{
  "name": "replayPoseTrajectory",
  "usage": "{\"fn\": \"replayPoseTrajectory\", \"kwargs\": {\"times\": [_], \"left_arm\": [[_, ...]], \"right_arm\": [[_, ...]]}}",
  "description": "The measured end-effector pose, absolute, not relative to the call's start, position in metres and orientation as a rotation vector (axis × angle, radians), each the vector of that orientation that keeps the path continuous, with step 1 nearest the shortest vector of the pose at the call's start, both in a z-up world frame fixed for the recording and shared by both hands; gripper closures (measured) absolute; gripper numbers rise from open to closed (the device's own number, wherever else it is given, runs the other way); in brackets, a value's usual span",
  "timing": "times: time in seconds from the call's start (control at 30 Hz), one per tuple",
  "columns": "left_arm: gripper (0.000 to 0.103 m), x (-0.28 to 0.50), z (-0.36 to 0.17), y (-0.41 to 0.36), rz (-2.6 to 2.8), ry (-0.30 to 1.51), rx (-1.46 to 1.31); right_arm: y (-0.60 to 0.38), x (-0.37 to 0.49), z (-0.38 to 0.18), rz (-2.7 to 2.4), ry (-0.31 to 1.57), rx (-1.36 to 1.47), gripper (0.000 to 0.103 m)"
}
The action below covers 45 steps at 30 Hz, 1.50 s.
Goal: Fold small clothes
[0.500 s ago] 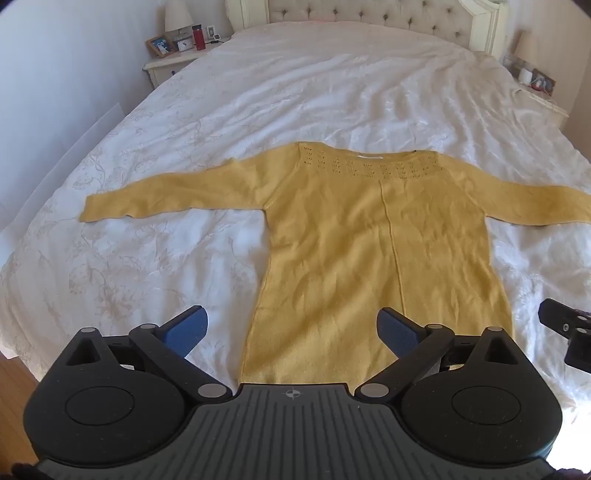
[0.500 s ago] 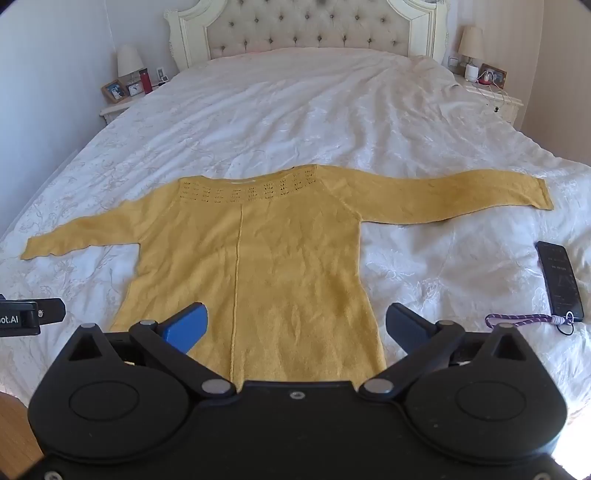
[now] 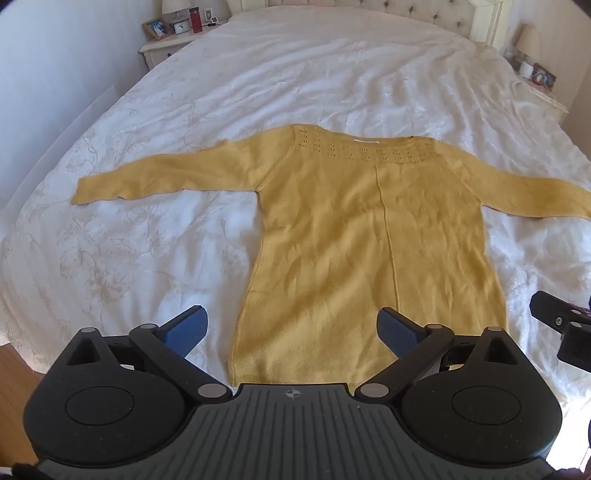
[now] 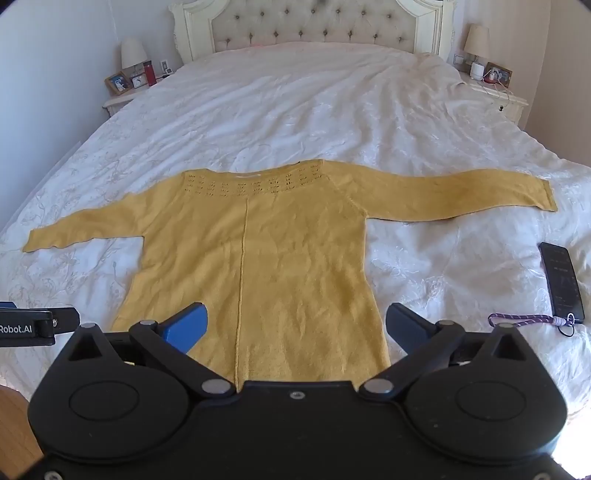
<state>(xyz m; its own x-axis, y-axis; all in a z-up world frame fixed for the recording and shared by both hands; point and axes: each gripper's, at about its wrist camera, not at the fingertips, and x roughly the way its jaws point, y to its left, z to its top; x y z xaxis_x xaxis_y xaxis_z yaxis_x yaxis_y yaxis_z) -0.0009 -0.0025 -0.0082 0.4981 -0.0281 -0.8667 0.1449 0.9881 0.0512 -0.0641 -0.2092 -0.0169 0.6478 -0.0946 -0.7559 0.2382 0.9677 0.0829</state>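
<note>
A mustard yellow knit sweater (image 3: 369, 240) lies flat on the white bed, both sleeves spread out, neckline toward the headboard; it also shows in the right wrist view (image 4: 258, 258). My left gripper (image 3: 291, 330) is open and empty, hovering above the sweater's hem near its left corner. My right gripper (image 4: 295, 328) is open and empty, above the hem near its right corner. Each gripper's edge shows in the other's view, the right gripper (image 3: 561, 325) and the left gripper (image 4: 33, 326).
The white bedspread (image 4: 314, 110) covers the bed up to a tufted headboard (image 4: 314, 29). A black phone (image 4: 561, 280) with a purple lanyard (image 4: 524, 317) lies on the bed right of the sweater. Nightstands (image 4: 125, 96) with lamps flank the bed. Wood floor (image 3: 11, 387) shows at lower left.
Both grippers have shifted slightly forward and lower toward the sweater's hem. The sweater has not moved. Both stay open.
</note>
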Motion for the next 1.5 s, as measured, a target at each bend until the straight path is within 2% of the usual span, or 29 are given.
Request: {"fn": "replayPoseTrajectory", "kwargs": {"times": [1.5], "left_arm": [[0.003,0.019,-0.028,-0.004,-0.118,1.159,0.095]], "right_arm": [[-0.213,-0.040,-0.023,-0.144,0.924,0.245,0.001]]}}
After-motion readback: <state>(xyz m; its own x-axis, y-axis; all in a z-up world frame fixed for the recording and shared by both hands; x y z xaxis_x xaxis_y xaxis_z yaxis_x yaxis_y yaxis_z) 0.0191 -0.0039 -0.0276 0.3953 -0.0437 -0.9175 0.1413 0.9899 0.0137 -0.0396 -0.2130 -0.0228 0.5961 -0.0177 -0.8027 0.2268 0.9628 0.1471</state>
